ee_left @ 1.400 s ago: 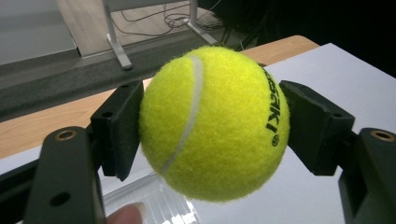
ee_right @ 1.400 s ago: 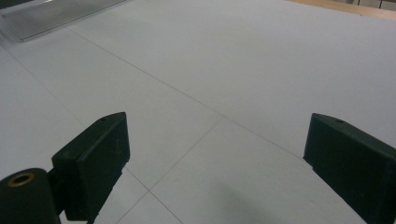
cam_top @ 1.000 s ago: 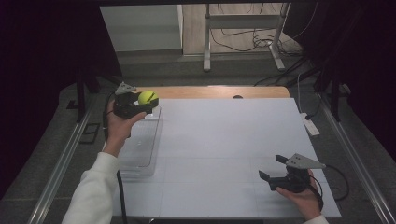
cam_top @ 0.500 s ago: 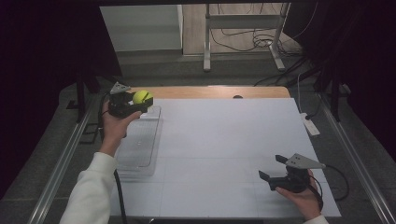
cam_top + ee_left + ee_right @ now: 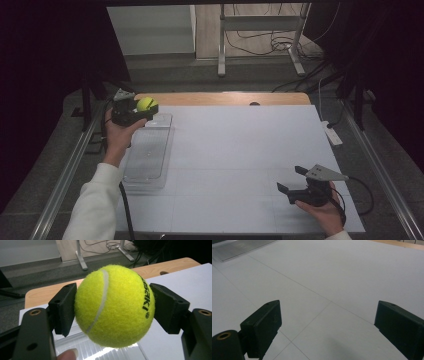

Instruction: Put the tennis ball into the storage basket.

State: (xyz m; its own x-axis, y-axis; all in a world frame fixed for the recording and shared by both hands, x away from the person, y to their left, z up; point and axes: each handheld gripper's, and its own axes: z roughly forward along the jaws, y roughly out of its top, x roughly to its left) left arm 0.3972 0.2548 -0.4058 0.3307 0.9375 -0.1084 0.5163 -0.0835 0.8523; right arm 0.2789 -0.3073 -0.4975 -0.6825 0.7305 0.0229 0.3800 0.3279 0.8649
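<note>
High view: left gripper clamps tennis ball, held above far end of clear tray, table's left side. Right gripper near front-right corner, jaws apart, nothing btwn.
Left gripper view: ball squeezed btwn both pads.
Right gripper view: jaws wide over bare white surface.

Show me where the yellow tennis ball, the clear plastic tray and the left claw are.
yellow felt tennis ball (image 5: 113, 306): left gripper view, middle of its front.
clear plastic tray (image 5: 145, 162): high view, bare floor.
left claw (image 5: 140, 114): high view, between its tips.
</note>
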